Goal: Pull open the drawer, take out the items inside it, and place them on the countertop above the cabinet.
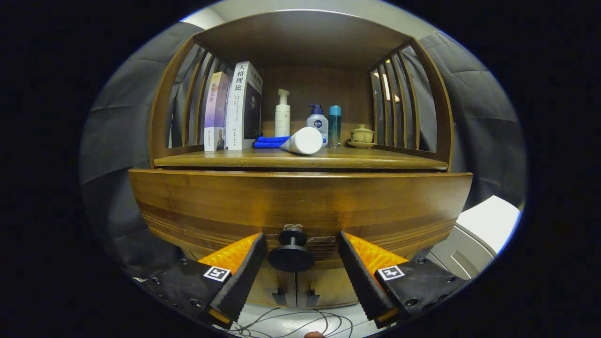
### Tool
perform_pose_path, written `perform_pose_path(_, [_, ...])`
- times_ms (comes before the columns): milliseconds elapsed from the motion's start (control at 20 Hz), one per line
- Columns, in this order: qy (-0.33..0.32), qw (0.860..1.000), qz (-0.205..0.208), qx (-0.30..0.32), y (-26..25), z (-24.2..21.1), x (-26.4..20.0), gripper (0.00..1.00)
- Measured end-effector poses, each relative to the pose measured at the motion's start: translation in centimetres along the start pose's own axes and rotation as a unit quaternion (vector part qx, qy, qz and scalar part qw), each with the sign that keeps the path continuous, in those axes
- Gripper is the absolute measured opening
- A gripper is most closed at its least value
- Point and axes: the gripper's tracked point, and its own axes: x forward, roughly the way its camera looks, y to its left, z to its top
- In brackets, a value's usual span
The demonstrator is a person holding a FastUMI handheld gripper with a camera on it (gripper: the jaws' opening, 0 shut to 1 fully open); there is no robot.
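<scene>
The claw [300,244] is spread open, one finger on each side of the drawer's dark round knob [291,256], and neither finger touches it. The knob sits between the fingertips, a little nearer the left finger. It stands out on a short stem from the front of the wooden drawer [300,202], which looks shut or very nearly so; the things inside it are hidden.

Above the drawer front lies the table [300,159], the cabinet's top under an open wooden shelf frame with slatted sides. On it, well beyond the fingers, stand two books [233,110] upright at the left. Next comes a folded blue cloth [271,142], with a white tube [303,141] lying on its side just beside it. Behind these stand a white pump bottle [282,115], a smaller pump bottle with a blue cap [317,122] and a slim teal bottle [334,124]. A small lidded cup on a saucer [362,136] sits at the right.
</scene>
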Motion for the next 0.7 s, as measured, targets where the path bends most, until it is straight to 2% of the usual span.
perform_pose_path(350, [-0.003, 1.0, -0.005, -0.005, 0.2, 0.5, 2.2, 0.98])
perform_pose_path(700, [0.008, 1.0, -0.003, -0.006, 0.2, 0.6, 1.8, 0.97])
